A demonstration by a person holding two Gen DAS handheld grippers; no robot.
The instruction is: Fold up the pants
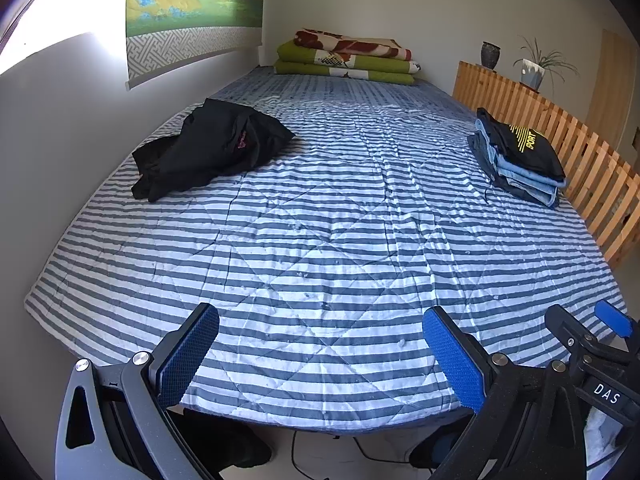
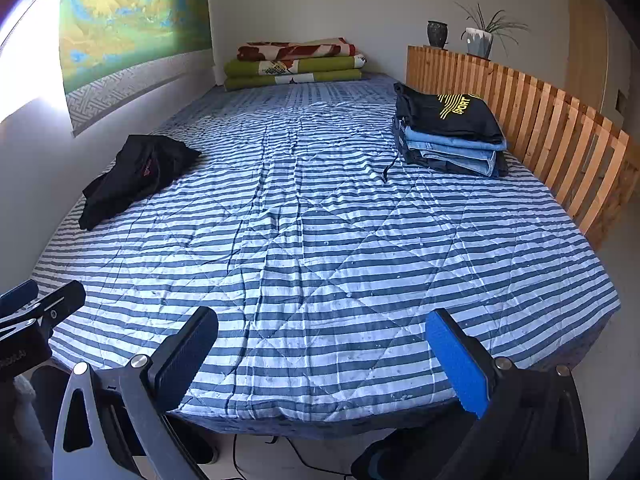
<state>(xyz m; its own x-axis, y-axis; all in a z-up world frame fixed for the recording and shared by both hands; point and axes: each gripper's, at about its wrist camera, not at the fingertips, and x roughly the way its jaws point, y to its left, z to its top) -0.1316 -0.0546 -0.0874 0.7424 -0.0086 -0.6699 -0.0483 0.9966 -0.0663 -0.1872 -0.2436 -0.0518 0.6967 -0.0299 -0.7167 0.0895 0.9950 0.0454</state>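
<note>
Left wrist view: the left gripper (image 1: 320,354) hangs over the near edge of the striped quilt (image 1: 320,240), its blue-padded fingers (image 1: 454,358) spread wide with nothing between them. The crumpled black pants (image 1: 208,148) lie at about ten o'clock, close to the wall, with bare quilt between them and the gripper. A stack of folded clothes (image 1: 520,156) sits at two o'clock beside the wooden slat rail (image 1: 568,148), folded blankets (image 1: 348,58) at twelve o'clock, and part of the right gripper (image 1: 592,344) pokes in at four o'clock. Right wrist view: the right gripper (image 2: 322,360) is likewise wide open and empty above the quilt's (image 2: 320,240) near edge. The pants (image 2: 136,176) lie at ten o'clock, the folded stack (image 2: 448,136) at one o'clock against the rail (image 2: 552,128), a potted plant (image 2: 480,38) and a dark vase (image 2: 436,34) beyond it, and the blankets (image 2: 296,64) at twelve.
</note>
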